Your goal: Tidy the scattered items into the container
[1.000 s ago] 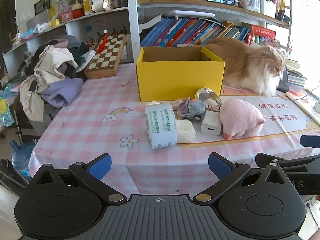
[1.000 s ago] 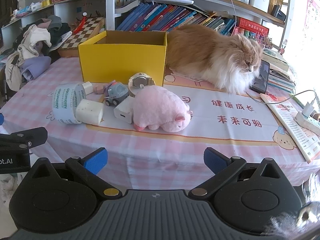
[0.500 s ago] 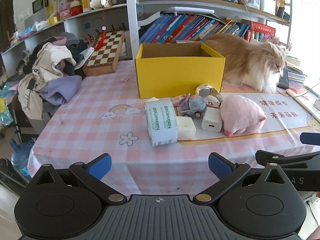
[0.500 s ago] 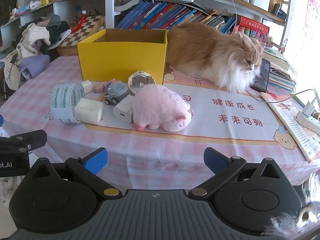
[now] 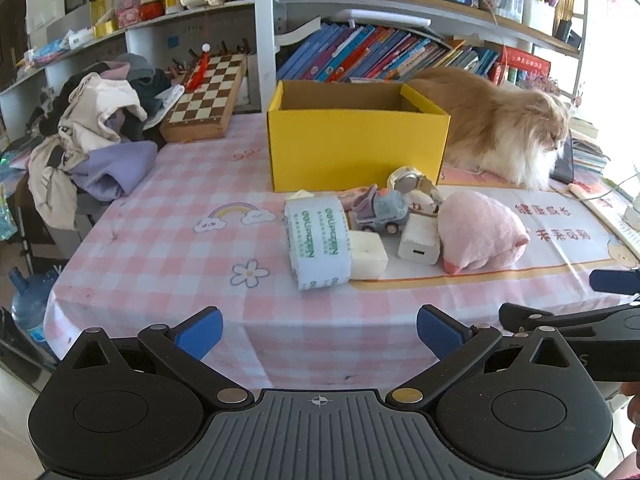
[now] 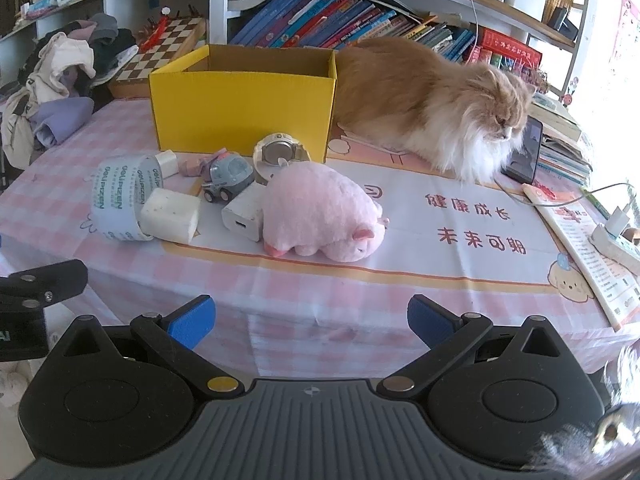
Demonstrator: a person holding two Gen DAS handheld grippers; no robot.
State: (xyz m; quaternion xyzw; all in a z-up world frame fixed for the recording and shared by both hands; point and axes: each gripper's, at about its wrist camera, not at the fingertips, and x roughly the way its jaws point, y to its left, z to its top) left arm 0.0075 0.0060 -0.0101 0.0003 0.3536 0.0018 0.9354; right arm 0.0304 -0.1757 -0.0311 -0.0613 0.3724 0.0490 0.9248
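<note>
An open yellow box (image 5: pixel 356 144) (image 6: pixel 244 108) stands mid-table. In front of it lie a tape roll (image 5: pixel 318 242) (image 6: pixel 120 196), a white block (image 5: pixel 368 256) (image 6: pixel 170 214), a white charger (image 5: pixel 420 238) (image 6: pixel 242 214), a grey toy car (image 5: pixel 384 208) (image 6: pixel 228 178), a watch (image 5: pixel 410 182) (image 6: pixel 280 154) and a pink plush pig (image 5: pixel 480 232) (image 6: pixel 320 210). My left gripper (image 5: pixel 318 330) and right gripper (image 6: pixel 310 320) hang open before the table's front edge, short of the items, nothing between the fingers.
A fluffy orange cat (image 6: pixel 432 104) (image 5: pixel 500 124) lies right of the box. A chessboard (image 5: pixel 208 98) and a clothes pile (image 5: pixel 96 136) sit at the left. A phone (image 6: pixel 524 152), a booklet (image 6: pixel 588 248) and a power strip (image 6: pixel 616 240) lie at the right. Bookshelves stand behind.
Both grippers have moved slightly nearer the table and a bit higher; the items look larger. Nothing was grasped, and the cat has stayed put.
</note>
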